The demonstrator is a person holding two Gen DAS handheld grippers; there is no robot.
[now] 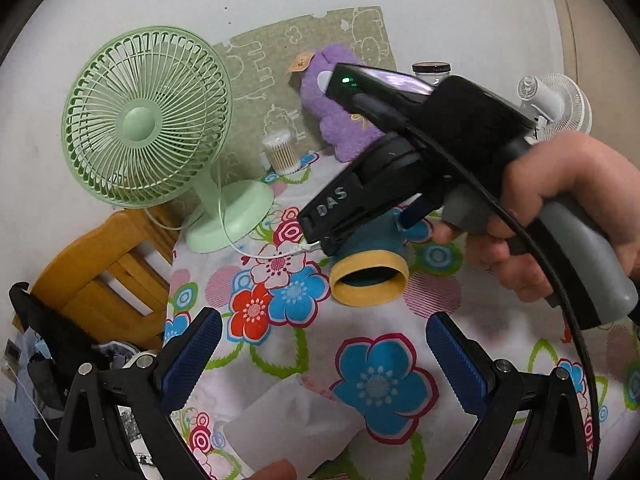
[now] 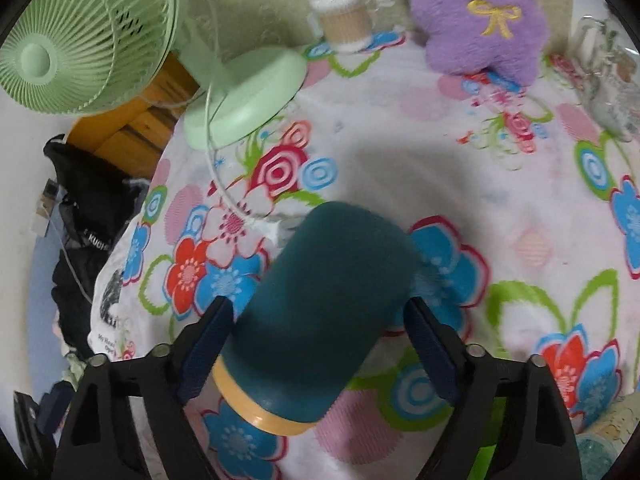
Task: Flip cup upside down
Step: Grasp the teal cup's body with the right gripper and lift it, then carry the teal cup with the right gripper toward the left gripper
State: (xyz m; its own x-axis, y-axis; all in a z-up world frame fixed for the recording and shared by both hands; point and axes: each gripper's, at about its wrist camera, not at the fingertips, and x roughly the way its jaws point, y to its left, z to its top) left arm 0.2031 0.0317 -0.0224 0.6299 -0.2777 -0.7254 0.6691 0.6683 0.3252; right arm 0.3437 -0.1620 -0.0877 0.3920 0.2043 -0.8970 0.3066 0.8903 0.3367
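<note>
Right tongs (image 2: pixel 316 344) clamp the teal cup (image 2: pixel 324 312) (yellow rim toward six o'clock) above the floral desk (image 2: pixel 440 168); left tongs (image 1: pixel 324 356) gape, holding nothing.

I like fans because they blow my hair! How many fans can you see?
2. A green fan stands on the flowery tablecloth at the left. A white fan peeks out at the far right, behind the hand. More could be hidden.

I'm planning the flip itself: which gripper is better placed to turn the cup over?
Right. The right gripper already straddles the teal cup, a pad on each side; the cup is tipped. The left gripper is open, holding nothing, short of it.
</note>
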